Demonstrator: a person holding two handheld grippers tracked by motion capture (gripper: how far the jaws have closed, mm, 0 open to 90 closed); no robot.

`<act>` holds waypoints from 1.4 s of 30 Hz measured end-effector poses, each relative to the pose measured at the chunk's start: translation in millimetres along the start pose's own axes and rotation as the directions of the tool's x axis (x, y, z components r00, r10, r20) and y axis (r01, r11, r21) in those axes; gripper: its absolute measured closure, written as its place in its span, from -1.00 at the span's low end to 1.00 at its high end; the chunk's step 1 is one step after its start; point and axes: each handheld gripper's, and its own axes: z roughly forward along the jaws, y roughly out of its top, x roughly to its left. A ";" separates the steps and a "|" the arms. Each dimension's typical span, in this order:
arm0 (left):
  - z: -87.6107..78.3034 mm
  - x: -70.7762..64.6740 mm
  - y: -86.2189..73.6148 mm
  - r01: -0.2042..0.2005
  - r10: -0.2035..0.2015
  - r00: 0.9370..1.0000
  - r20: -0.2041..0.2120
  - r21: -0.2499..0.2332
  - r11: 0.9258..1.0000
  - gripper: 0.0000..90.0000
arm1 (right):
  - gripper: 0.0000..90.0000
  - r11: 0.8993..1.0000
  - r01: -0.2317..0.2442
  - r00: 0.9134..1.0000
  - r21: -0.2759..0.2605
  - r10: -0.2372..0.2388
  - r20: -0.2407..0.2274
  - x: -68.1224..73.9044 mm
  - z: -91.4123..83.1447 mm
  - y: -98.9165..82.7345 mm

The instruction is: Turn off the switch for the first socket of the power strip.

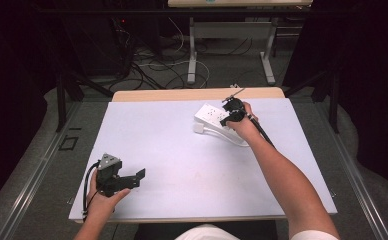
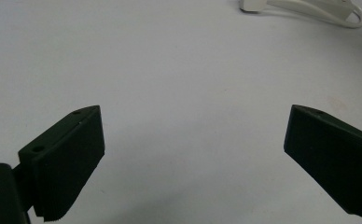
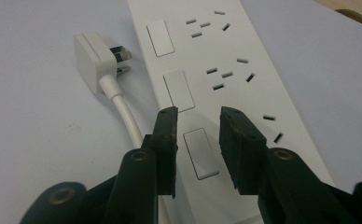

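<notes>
**Right gripper poised over a power strip switch, left gripper idle**

A white power strip (image 3: 221,84) lies at the far right part of the desk (image 1: 182,150), which is covered with a pale sheet. In the high view the strip (image 1: 209,115) sits just in front of the person's right hand (image 1: 242,125), angled across the surface. Its white cord (image 3: 125,116) runs along the strip's side and ends in a white plug (image 3: 93,58) lying on the sheet just beside the strip, prongs pointing toward it.

The right gripper (image 3: 198,128) hangs over the strip's face, its jaws a little apart with nothing pinched between them. In the right gripper view they straddle the nearest of three rocker switches (image 3: 200,154); a second switch (image 3: 179,89) lies just past the left jaw's tip and a third (image 3: 160,38) farther on. Whether the jaw tips touch the strip cannot be told. Groups of socket slots (image 3: 226,77) sit beside each switch.

The left gripper (image 1: 132,179) rests well apart from the strip, at the near left corner of the desk, held in the person's left hand (image 1: 104,197). Its jaws are spread wide and hold nothing; in the left gripper view bare sheet lies between them, with the cord (image 2: 319,11) far off at the top edge.
</notes>
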 end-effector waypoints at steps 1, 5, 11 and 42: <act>0.0 -0.1 -0.1 0.000 0.000 1.000 0.000 -0.001 1.000 -0.89 | 0.43 1.000 0.008 1.000 0.002 -0.008 -0.011 0.2 -1.6 0.2; -0.4 0.1 0.1 -0.001 0.001 1.000 -0.001 0.001 1.000 -0.89 | 0.30 1.000 0.003 1.000 0.003 -0.003 -0.008 2.7 -5.0 0.5; -0.5 0.1 0.1 -0.002 0.002 1.000 -0.002 0.001 1.000 -0.89 | 0.12 0.999 0.030 1.000 -0.042 -0.030 -0.004 7.6 -9.4 0.7; -1.6 -0.7 -0.1 0.002 -0.002 1.000 -0.002 0.000 1.000 -0.89 | -0.48 0.996 0.049 0.996 -0.075 -0.055 -0.071 40.3 -51.8 -10.6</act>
